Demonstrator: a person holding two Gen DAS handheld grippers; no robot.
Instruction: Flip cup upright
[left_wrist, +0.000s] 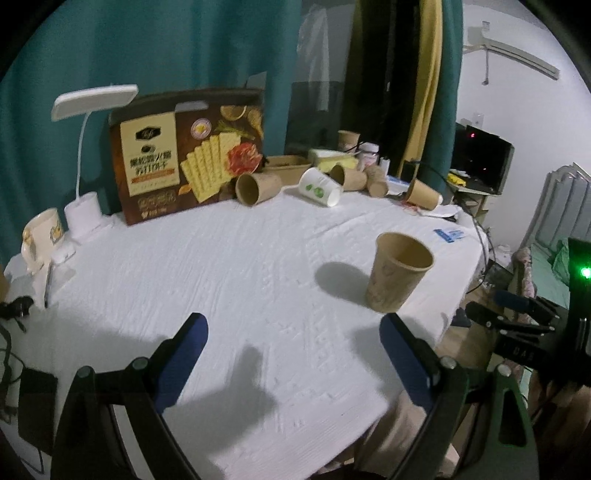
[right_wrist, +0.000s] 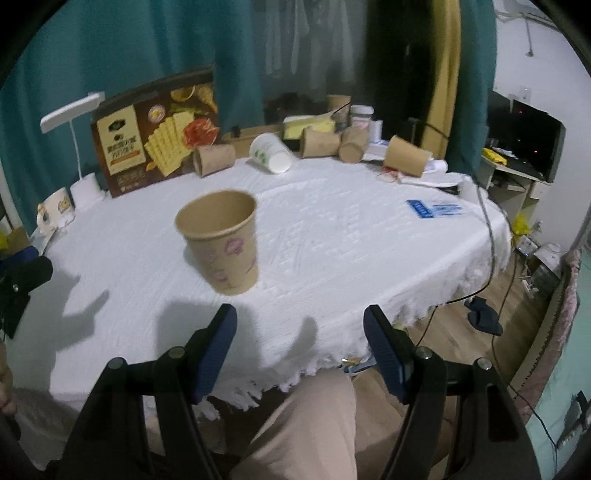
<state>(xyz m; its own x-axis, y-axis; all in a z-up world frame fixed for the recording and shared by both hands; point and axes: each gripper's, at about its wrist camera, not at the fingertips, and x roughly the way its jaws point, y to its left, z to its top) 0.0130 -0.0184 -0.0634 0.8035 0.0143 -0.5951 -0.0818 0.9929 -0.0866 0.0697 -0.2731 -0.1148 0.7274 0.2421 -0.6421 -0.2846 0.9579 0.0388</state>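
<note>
A brown paper cup (left_wrist: 397, 275) stands upright, mouth up, on the white tablecloth near the table's front right edge. It also shows in the right wrist view (right_wrist: 223, 242), with pink prints on its side. My left gripper (left_wrist: 291, 332) is open and empty, a little short of the cup and to its left. My right gripper (right_wrist: 299, 321) is open and empty, pulled back over the table's front edge, with the cup ahead and to its left. The right gripper also shows at the far right of the left wrist view (left_wrist: 517, 310).
Several paper cups lie on their sides at the back: brown cups (left_wrist: 255, 188) (left_wrist: 423, 194) and a white one (left_wrist: 319, 186). A cracker box (left_wrist: 188, 155), a desk lamp (left_wrist: 86, 206) and a mug (left_wrist: 38, 236) stand at the back left. A cable (right_wrist: 489, 236) hangs over the right edge.
</note>
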